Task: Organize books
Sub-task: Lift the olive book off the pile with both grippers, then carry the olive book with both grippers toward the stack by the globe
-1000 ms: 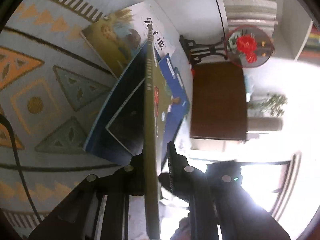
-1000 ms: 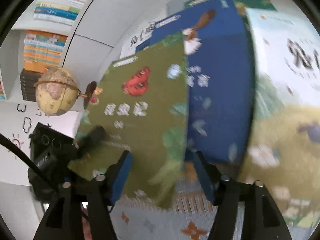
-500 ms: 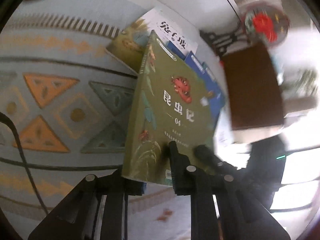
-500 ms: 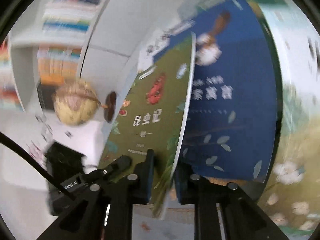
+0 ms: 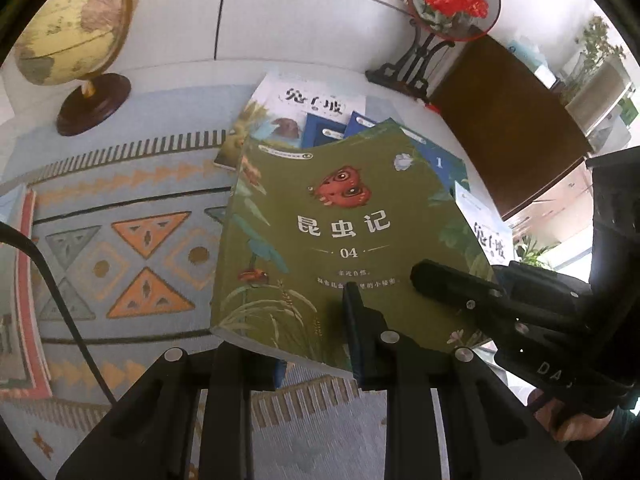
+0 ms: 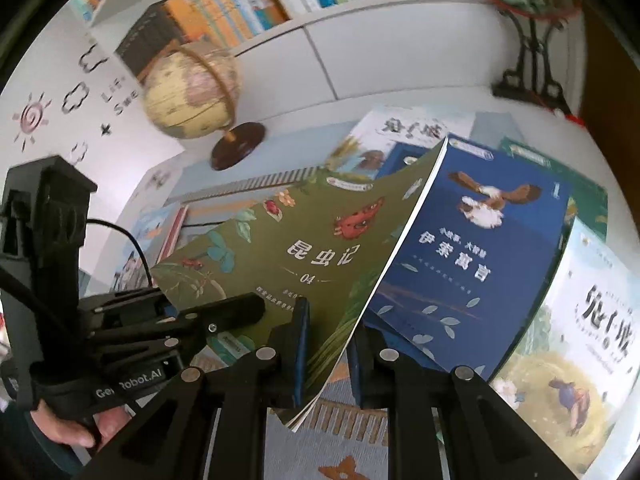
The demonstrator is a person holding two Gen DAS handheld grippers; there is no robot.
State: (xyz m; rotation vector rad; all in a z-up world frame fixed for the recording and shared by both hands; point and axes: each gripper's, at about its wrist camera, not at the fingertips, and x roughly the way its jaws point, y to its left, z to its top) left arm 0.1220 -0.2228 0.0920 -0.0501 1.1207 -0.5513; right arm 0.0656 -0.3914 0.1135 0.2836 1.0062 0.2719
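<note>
Left tool [image 5: 294,344] jaws opening, lower finger hidden under the olive-green paperback with a red insect on its cover [image 5: 344,236]; right tool [image 6: 328,344] clamped on that book's bottom edge. Book is tilted, raised above the blue bird-cover book [image 6: 476,252] and patterned rug [image 5: 132,240], cover bowed.

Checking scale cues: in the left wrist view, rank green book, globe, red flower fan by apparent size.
1. green book, largest, though nearest the camera
2. globe, partly cut off
3. red flower fan, smallest
</note>
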